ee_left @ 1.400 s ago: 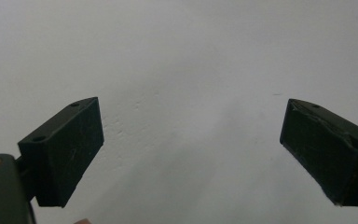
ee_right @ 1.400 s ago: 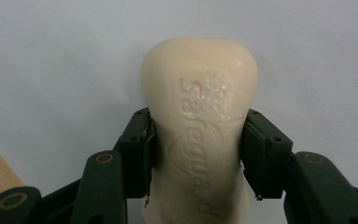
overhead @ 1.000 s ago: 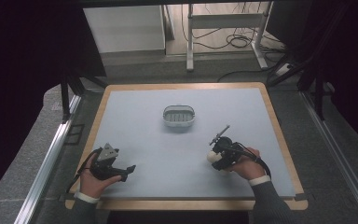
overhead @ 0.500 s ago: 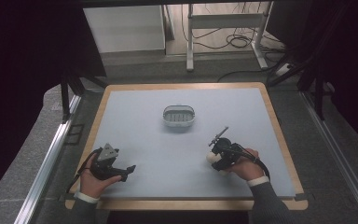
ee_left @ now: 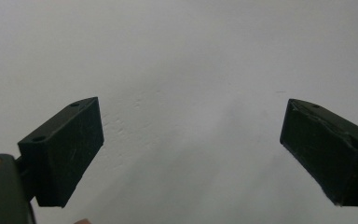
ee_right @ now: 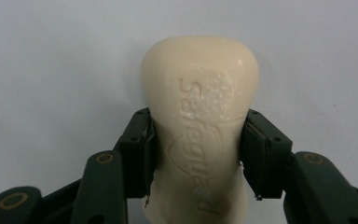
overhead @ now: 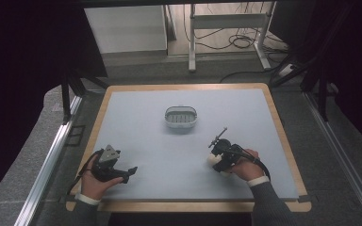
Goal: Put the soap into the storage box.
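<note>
Two grippers low on the worktop [overhead: 136,108], high view: right gripper [overhead: 218,159] held a pale soap [overhead: 213,159] near the front right; dish [overhead: 180,117] lay ahead and to its left, well apart.

Left gripper view: left gripper [ee_left: 191,154] fingers spread wide, nothing between.

Right gripper view: fingers [ee_right: 137,151] pinched the soap's waist, its long axis running straight out between them.

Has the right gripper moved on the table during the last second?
No. In the high view the right gripper, shut on the soap bar, lies equally far below and right of the white dish as before.
</note>
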Action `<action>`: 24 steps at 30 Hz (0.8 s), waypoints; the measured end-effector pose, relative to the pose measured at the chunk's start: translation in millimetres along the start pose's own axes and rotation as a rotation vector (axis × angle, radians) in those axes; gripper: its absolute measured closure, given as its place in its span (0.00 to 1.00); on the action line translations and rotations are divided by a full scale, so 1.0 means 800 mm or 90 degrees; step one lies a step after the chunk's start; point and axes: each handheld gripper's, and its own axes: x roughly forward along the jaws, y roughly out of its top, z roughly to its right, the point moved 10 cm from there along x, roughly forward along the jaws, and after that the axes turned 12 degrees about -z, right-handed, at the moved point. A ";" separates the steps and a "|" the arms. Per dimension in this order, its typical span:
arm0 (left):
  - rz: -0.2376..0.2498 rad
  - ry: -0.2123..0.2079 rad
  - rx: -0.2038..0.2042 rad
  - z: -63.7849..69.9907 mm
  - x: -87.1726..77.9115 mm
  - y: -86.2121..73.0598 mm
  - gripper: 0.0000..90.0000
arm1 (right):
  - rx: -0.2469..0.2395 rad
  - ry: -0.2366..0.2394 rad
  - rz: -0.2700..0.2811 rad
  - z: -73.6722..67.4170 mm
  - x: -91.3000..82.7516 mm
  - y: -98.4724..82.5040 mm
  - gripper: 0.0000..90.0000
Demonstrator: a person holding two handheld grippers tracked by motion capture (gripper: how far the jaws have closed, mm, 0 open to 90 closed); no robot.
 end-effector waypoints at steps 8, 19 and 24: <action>0.001 0.000 -0.001 0.000 -0.001 0.000 0.07 | -0.001 -0.006 -0.013 -0.001 0.006 -0.002 0.51; 0.001 0.000 0.000 0.000 0.000 0.000 0.07 | -0.003 -0.004 -0.028 -0.003 0.006 -0.006 0.54; 0.000 0.000 -0.001 0.000 0.000 0.000 0.07 | -0.003 0.003 -0.013 -0.001 -0.005 -0.002 0.54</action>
